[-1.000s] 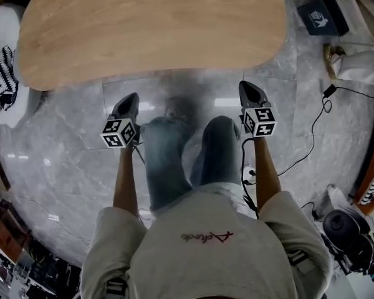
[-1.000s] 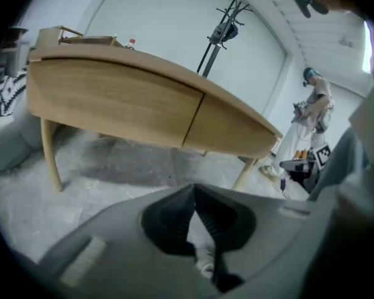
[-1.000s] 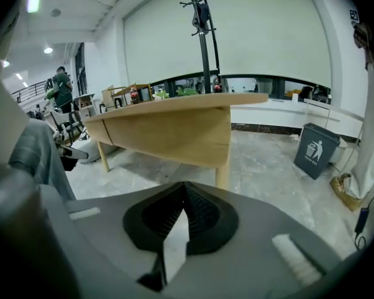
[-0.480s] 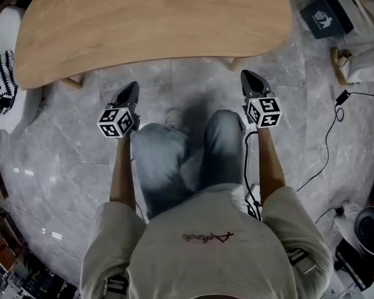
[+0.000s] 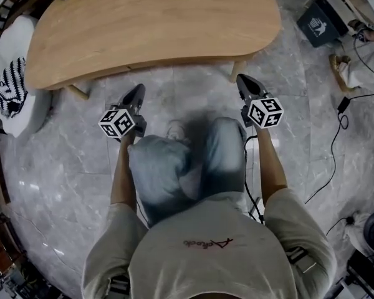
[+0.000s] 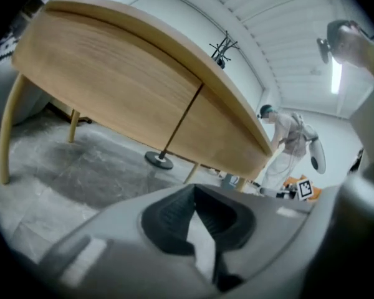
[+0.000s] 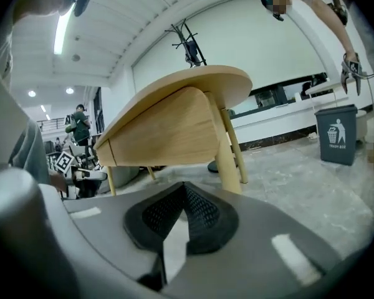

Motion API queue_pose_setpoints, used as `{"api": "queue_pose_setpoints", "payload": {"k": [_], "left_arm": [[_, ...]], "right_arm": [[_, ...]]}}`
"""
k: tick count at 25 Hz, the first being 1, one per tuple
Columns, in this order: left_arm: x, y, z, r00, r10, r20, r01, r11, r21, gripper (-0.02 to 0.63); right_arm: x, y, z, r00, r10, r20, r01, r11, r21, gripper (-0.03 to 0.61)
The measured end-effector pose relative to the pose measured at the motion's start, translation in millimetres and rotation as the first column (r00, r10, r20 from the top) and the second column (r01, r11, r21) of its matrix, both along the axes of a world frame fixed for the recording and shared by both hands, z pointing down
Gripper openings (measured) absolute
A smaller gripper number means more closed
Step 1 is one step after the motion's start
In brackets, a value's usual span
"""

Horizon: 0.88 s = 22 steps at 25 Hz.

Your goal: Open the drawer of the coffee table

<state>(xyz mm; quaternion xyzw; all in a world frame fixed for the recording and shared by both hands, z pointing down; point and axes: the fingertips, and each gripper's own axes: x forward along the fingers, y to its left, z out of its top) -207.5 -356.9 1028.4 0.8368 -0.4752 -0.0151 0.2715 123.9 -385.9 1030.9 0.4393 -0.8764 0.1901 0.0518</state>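
At the far left of the head view, a white seat with a black-and-white striped cloth is seen just beside the end of the coffee table. The table is a long, rounded one of pale wood on slim legs, and it is stretched across the upper part of that view. The drawer is placed in the wooden front panel under the top, on the side that is turned toward the person. In the left gripper view this panel is seen flush and closed, with one dark seam across it; which part of the panel is the drawer front cannot be told for sure. The left gripper is held near the table's front edge but apart from it. Its jaws are pressed together and nothing is caught between them. Between the two grippers, the person's knees in blue jeans are seen above the grey marble floor. The right gripper is held at about the same height in the view, close to a table leg but not touching it. Its jaws are also pressed together, with nothing between. Further right, a dark waste bin is standing on the floor, and a black cable is lying below it.
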Motion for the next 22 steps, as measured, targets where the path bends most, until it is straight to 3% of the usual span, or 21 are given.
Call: {"api": "queue_pose_setpoints", "payload": {"k": [7,11,14,15,19,22], "left_arm": [[11,-23,-8,0.985,0.04,-0.167,-0.037,0.999,0.022,0.0],[19,-39,-8,0.972,0.103,-0.211,-0.098,0.995,0.033,0.0],[23,-51,-10,0.959,0.148,-0.242,-0.142,0.989,0.043,0.082],[24,-54,-10,0.956,0.161,-0.246,-0.154,0.987,0.046,0.083],[29,-62,-8,0.94,0.211,-0.269,-0.204,0.978,0.053,0.166],[27,-69,-15,0.93,0.228,-0.287,-0.209,0.973,0.096,0.201]], "right_arm": [[-21,-8,-9,0.987,-0.11,0.119,0.112,0.994,-0.013,0.005],[-33,-20,-12,0.959,-0.144,0.245,0.158,0.987,-0.036,0.005],[-42,-32,-11,0.944,-0.148,0.296,0.174,0.983,-0.063,0.006],[-45,-36,-10,0.94,-0.153,0.305,0.183,0.98,-0.072,0.013],[-59,-44,-8,0.919,-0.197,0.34,0.24,0.967,-0.089,0.165],[-67,-49,-14,0.893,-0.233,0.385,0.277,0.959,-0.064,0.187]]}}
